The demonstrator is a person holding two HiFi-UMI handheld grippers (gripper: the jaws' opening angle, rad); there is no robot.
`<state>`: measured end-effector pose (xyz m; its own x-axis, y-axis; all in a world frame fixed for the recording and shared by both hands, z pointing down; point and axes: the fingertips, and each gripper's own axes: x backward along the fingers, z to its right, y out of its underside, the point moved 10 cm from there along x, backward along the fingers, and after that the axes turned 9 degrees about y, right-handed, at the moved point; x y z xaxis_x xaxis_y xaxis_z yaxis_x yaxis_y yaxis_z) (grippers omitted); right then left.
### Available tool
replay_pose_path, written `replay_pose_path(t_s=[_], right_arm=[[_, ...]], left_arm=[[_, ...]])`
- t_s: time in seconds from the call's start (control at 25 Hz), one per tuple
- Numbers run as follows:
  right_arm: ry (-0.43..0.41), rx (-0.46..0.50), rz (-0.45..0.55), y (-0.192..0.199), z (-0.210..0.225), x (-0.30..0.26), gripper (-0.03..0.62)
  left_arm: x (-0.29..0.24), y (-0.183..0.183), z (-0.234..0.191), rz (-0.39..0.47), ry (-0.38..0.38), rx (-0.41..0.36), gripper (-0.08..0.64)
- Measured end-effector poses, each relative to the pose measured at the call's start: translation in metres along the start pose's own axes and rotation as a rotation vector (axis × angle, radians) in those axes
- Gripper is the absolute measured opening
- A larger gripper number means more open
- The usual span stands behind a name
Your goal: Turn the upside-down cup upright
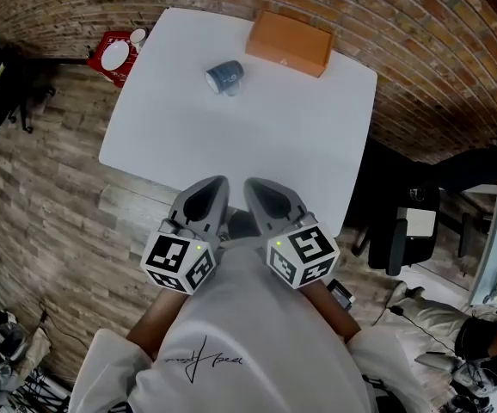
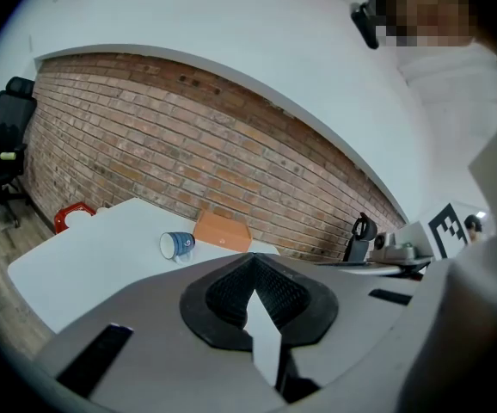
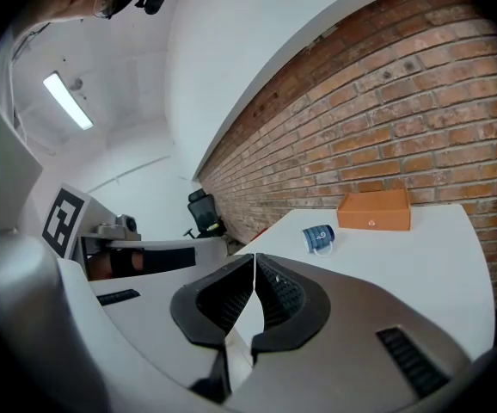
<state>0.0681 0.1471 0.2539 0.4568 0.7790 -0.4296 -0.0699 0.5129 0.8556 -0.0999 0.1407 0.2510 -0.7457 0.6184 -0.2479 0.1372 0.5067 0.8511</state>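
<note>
A dark blue cup (image 1: 224, 77) lies on its side at the far part of the white table (image 1: 257, 144), its white inside facing left. It also shows in the left gripper view, cup (image 2: 176, 244), and in the right gripper view, cup (image 3: 319, 237). My left gripper (image 1: 217, 184) and right gripper (image 1: 254, 185) sit side by side at the table's near edge, close to my body and far from the cup. Both are shut with nothing between the jaws: left gripper (image 2: 253, 261), right gripper (image 3: 254, 259).
An orange box (image 1: 290, 43) stands at the table's far edge, just right of the cup. A red stand with a white dish (image 1: 115, 54) sits off the table's far left corner. A black office chair (image 1: 401, 237) stands to the right of the table.
</note>
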Motion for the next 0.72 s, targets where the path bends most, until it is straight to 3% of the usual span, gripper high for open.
replay_pose_path(t_s=[0.72], right_arm=[[0.038,-0.037,0.073,-0.017,0.038,-0.007,0.021]], left_arm=[[-0.030,-0.013,-0.017,0.048,-0.060,0.022,0.009]])
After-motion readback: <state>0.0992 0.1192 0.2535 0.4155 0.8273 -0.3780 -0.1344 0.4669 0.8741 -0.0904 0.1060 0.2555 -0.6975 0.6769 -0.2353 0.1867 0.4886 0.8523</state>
